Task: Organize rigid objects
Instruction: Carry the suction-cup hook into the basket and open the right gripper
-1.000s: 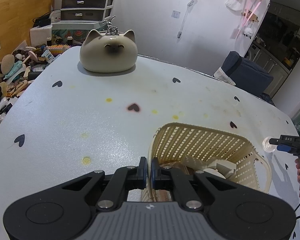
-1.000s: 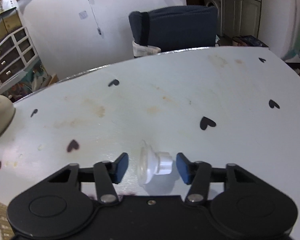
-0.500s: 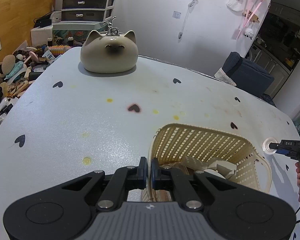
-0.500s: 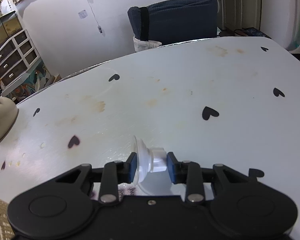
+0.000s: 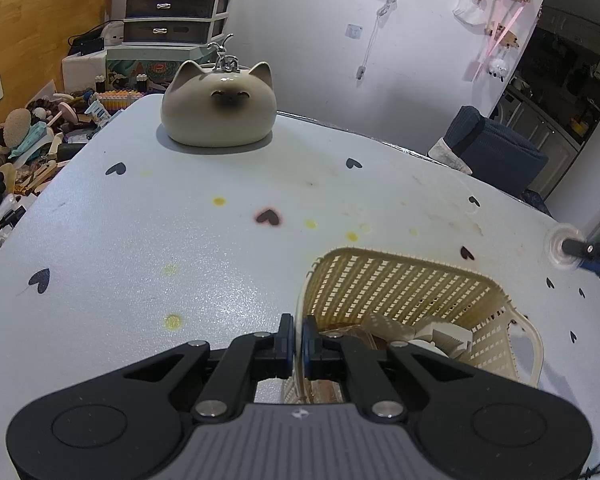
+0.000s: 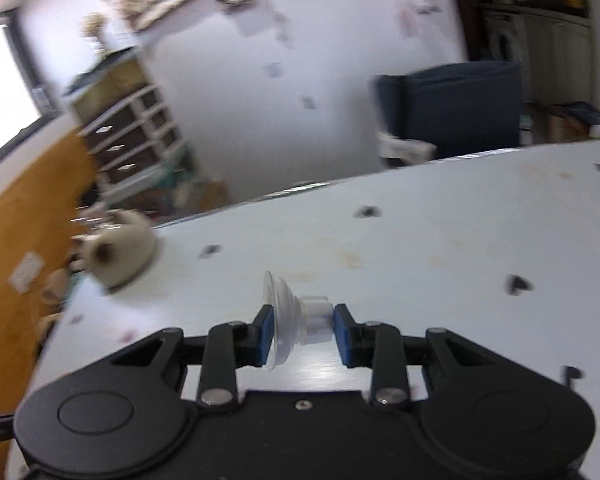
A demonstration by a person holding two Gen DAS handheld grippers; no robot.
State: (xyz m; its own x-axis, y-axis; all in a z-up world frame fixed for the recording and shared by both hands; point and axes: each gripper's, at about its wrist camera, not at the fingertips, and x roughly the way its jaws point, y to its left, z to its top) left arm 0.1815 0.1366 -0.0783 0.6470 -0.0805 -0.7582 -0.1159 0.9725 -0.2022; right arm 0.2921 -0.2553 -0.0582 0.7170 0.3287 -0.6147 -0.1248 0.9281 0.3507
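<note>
My left gripper (image 5: 298, 340) is shut on the near rim of a cream plastic basket (image 5: 404, 280) that stands on the white table (image 5: 220, 248). Beige and brown items lie inside the basket. My right gripper (image 6: 302, 330) is shut on a clear suction cup with a white knob (image 6: 292, 316) and holds it above the table (image 6: 420, 260). In the left wrist view the suction cup (image 5: 556, 246) shows at the far right, beyond the basket, held by the right gripper (image 5: 592, 254).
A cream cat-shaped ceramic pot (image 5: 219, 110) sits at the table's far end; it shows blurred in the right wrist view (image 6: 118, 250). Clutter (image 5: 32, 148) lies left of the table. A dark blue chair (image 5: 496, 152) stands behind the table.
My right gripper closed on the suction cup, lifted it off the table and swung to the left. My left gripper stayed shut on the basket rim.
</note>
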